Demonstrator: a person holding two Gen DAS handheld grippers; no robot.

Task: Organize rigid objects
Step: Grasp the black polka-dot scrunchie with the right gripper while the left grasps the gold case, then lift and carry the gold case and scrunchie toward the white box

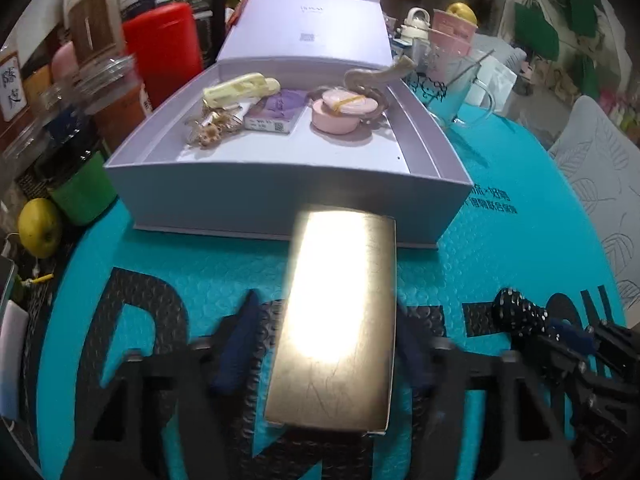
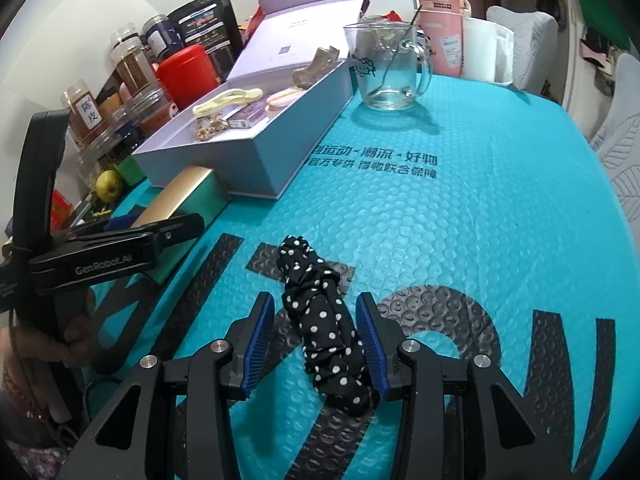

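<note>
My left gripper [image 1: 320, 340] is shut on a shiny gold box [image 1: 336, 320], held just in front of the open lavender storage box [image 1: 280, 192]. The gold box also shows in the right wrist view [image 2: 180, 196]. Inside the lavender box lie a cream hair clip [image 1: 240, 86], a purple card pack [image 1: 276, 110], a pink round case [image 1: 340, 112] and a beige clip [image 1: 376, 74]. My right gripper [image 2: 316, 344] is open, its blue pads either side of a black polka-dot scrunchie [image 2: 320, 320] lying on the teal mat [image 2: 480, 240].
A glass mug with a spoon [image 2: 388, 68] stands right of the lavender box. Jars [image 1: 88, 32], a red canister [image 1: 164, 48], a green tin [image 1: 82, 192] and a yellow apple [image 1: 40, 226] crowd the left. A pink cup [image 2: 440, 28] stands behind.
</note>
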